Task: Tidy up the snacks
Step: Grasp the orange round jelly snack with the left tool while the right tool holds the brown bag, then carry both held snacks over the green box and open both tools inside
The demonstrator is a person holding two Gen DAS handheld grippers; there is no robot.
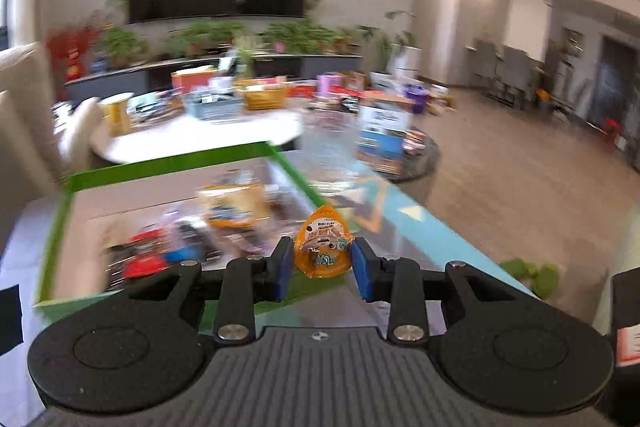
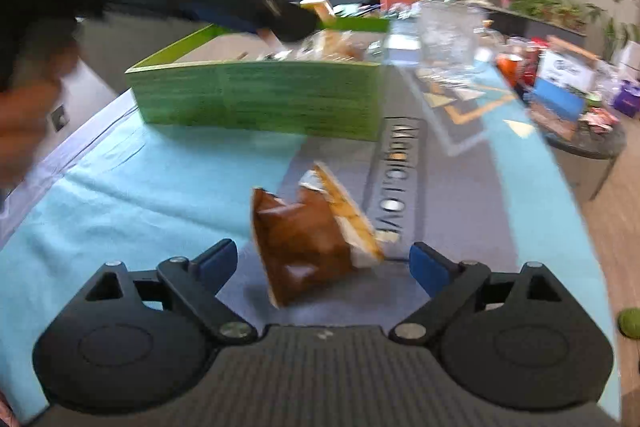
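The orange packet [image 1: 323, 247] sits clamped between the left gripper's [image 1: 322, 263] blue pads, just over the green box's [image 1: 176, 159] near rim; only this view shows snacks [image 1: 192, 239] inside the box. The right view alone shows a brown bag [image 2: 308, 239] on the mat [image 2: 152, 187] before the box, between the right gripper's [image 2: 323, 263] wide-apart jaws, untouched.

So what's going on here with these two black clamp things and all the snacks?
A person is sorting snacks into a green box with two hand-held grippers. The left gripper holds a small orange snack packet in its jaws by the box's near corner. The right gripper has its jaws wide open around a brown snack bag on the table, not gripping it.
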